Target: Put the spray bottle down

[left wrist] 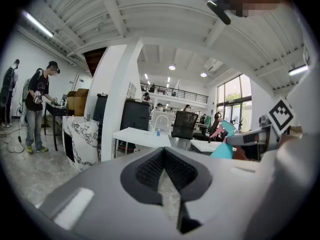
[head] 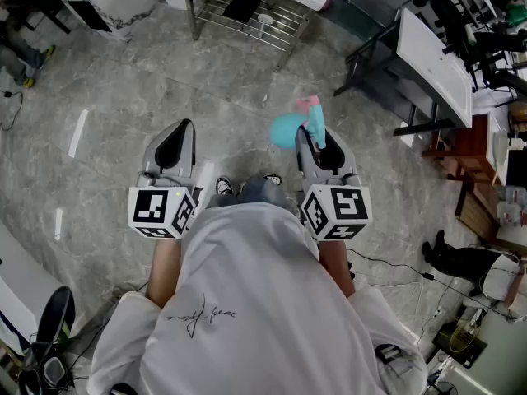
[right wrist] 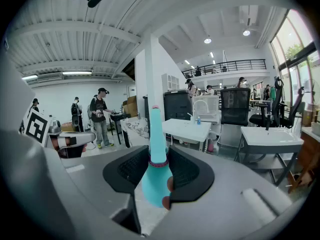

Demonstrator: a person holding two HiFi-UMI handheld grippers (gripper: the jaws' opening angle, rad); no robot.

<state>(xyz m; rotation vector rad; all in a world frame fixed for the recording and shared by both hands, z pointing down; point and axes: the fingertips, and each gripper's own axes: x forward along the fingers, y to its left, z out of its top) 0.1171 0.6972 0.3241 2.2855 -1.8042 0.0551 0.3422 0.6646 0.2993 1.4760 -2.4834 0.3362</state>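
Head view: the right gripper (head: 317,141) was clamped on the teal spray bottle (head: 286,130), holding it in the air above the grey stone floor (head: 123,89). The left gripper (head: 174,145) was alongside, well apart from it.

Left gripper view: the jaws met at their tips with nothing between them, and the bottle (left wrist: 223,147) showed at the right.

Right gripper view: both pads pressed on the bottle (right wrist: 156,156) at its pink ring, with its rounded body nearer the camera.
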